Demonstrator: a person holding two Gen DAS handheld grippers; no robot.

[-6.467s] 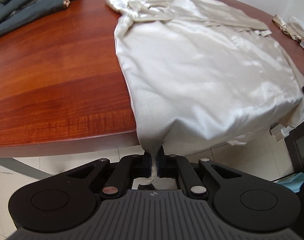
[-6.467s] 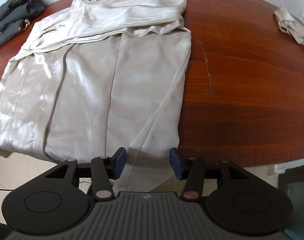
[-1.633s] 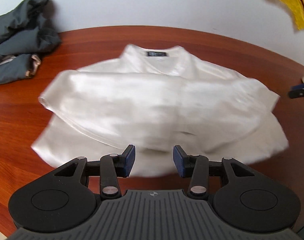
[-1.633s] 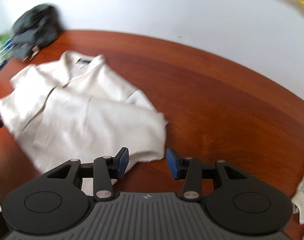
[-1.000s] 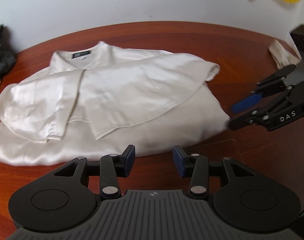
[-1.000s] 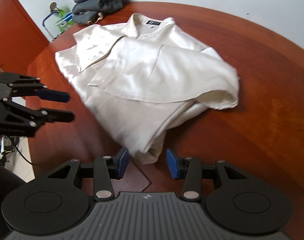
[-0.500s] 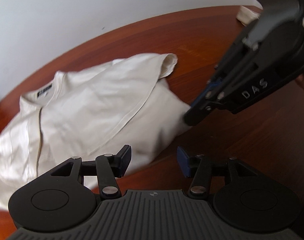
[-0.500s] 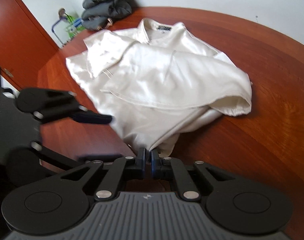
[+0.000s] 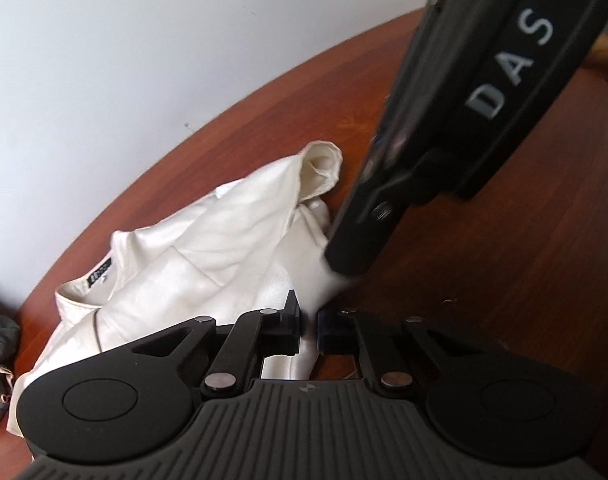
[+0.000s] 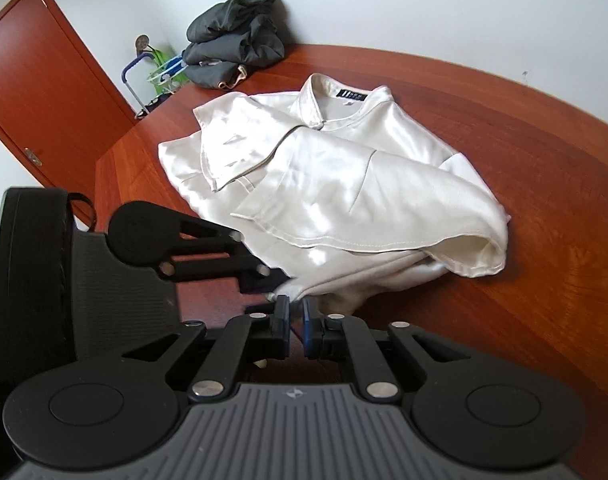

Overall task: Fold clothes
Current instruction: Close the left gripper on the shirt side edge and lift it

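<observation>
A cream satin shirt (image 10: 343, 184) lies roughly folded on the round wooden table (image 10: 503, 120), collar toward the far side. Its near corner is pulled up into a point. My left gripper (image 9: 308, 320) is closing on that corner, and white cloth (image 9: 224, 248) fills the gap between its pads. From the right wrist view the left gripper (image 10: 270, 290) comes in from the left and pinches the same corner. My right gripper (image 10: 296, 312) is opening, its jaws a narrow slot apart with the corner just at their tips. It looms over the shirt (image 9: 345, 264) in the left wrist view.
A pile of dark grey clothes (image 10: 236, 48) sits at the table's far edge against the white wall. Beyond the table stand a red-brown door (image 10: 44, 92) and a small wire cart (image 10: 160, 72). Bare wood (image 9: 503, 280) lies to the right of the shirt.
The left gripper rolled, came in beside the right one and closed on the shirt's near corner. The right gripper, shut on that corner half a second ago, rose a little and its jaws parted.
</observation>
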